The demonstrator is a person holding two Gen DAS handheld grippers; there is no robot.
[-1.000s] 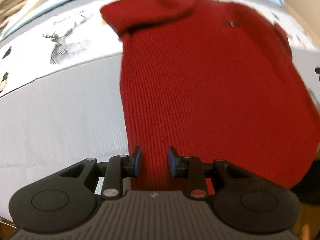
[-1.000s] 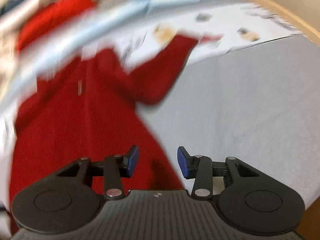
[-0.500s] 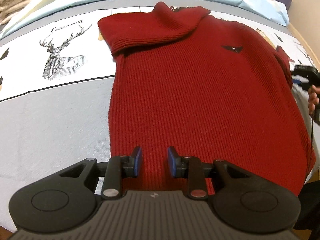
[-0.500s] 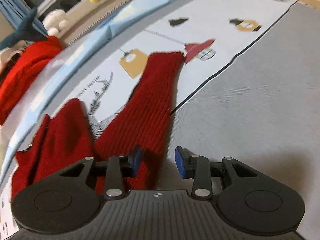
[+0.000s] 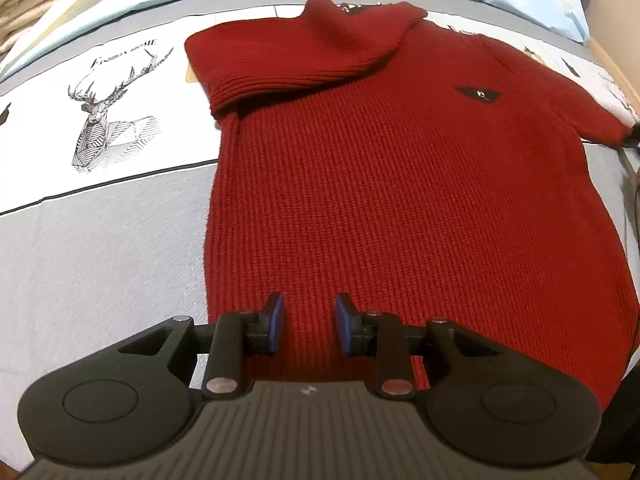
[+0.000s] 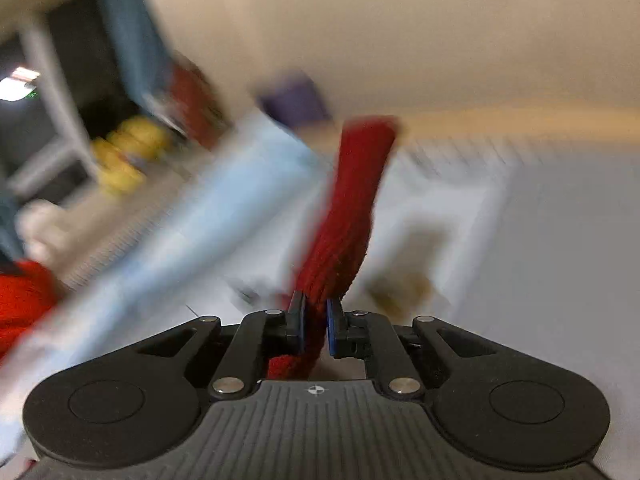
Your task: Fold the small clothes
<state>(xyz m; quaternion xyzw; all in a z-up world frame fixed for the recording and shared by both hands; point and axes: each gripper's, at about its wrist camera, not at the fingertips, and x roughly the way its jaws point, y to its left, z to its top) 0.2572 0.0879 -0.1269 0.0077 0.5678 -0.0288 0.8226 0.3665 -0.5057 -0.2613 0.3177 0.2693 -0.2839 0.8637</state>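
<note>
Red sweater flat on bedsheet, left tool spread above hem, right tool pinching sleeve

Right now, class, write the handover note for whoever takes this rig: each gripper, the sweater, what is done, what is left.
Left gripper: jaws apart, nothing held, above the hem of the red sweater.
Right gripper: jaws shut on the sweater's sleeve.
Sweater lies flat, front up, on the bed cover.
Done: one sleeve already folded across the chest.
Left: probably fold the gripped sleeve in, then fold the body.
</note>
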